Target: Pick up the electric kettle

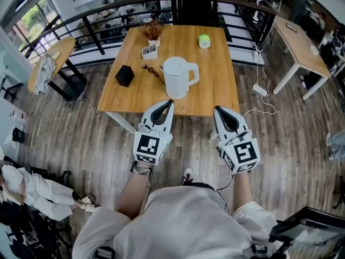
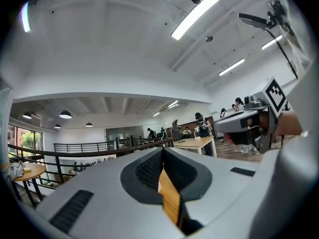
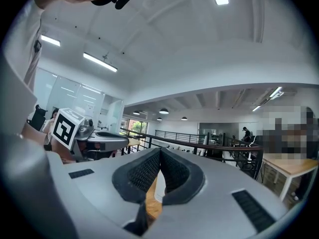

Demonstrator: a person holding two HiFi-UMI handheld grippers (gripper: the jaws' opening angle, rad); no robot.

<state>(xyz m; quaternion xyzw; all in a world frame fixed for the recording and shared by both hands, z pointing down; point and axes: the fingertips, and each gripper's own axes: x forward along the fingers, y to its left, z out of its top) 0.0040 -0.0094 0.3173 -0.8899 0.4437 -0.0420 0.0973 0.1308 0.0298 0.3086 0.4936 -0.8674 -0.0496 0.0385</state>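
Your left gripper (image 1: 169, 103) and right gripper (image 1: 218, 110) both have their fingers clenched tight on nothing, side by side at the counter's (image 1: 215, 85) near edge. The white electric kettle (image 1: 177, 77) stands upright on the counter, just beyond the left gripper's tips.

The rectangular wooden table (image 1: 215, 88) stands on white legs on the plank floor (image 1: 81, 139).

- A white electric kettle (image 1: 177, 79) stands upright near the middle of the top, with its handle toward the right.
- A thin dark cord (image 1: 153, 71) lies just beside the kettle's left side.
- A black box (image 1: 124, 75) sits near the left edge.
- A small white holder (image 1: 149, 51) stands toward the far side, close beside a dried plant (image 1: 154, 31).
- A round green-and-white item (image 1: 204, 41) rests near the far right, well apart from the rest.
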